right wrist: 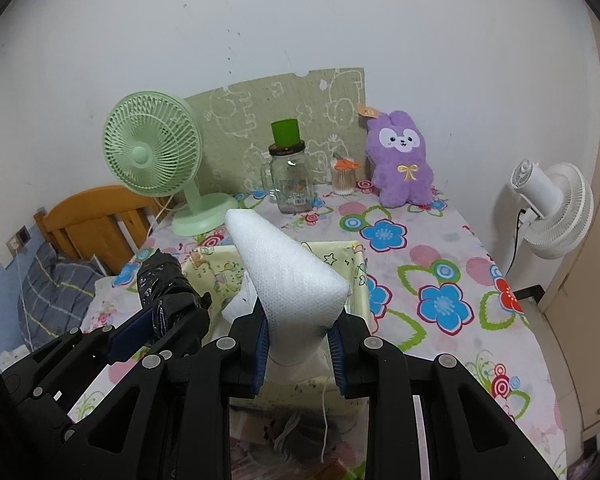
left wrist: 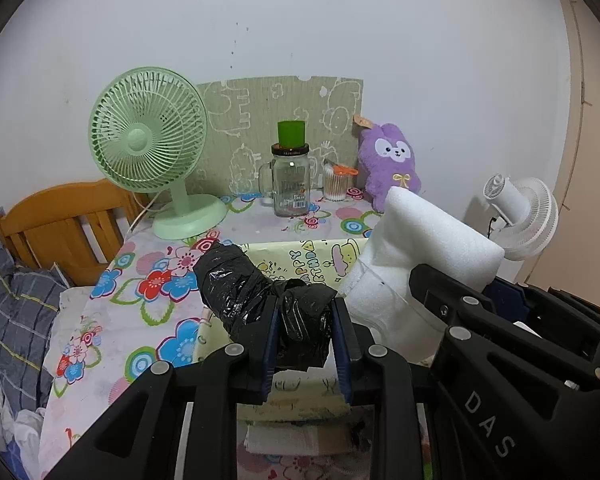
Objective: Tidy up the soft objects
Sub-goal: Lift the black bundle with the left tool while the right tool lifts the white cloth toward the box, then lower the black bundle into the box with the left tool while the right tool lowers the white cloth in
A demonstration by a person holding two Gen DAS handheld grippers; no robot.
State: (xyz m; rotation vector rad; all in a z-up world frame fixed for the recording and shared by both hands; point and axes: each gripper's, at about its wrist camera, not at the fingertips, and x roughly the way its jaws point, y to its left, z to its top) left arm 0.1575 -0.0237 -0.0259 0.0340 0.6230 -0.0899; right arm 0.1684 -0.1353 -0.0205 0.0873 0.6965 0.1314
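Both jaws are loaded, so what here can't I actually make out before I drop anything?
- Yellow box interior: both views, hidden by the black bundle, white foam roll and the gripper bodies.
- Glass jar label: both views, too small.
- Cloth under the left gripper: left wrist view, mostly covered.

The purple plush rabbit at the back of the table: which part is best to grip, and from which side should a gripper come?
Grip the purple plush rabbit probably across its torso, approaching from the front. It sits upright facing forward with the wall close behind, so only its front and sides are open.
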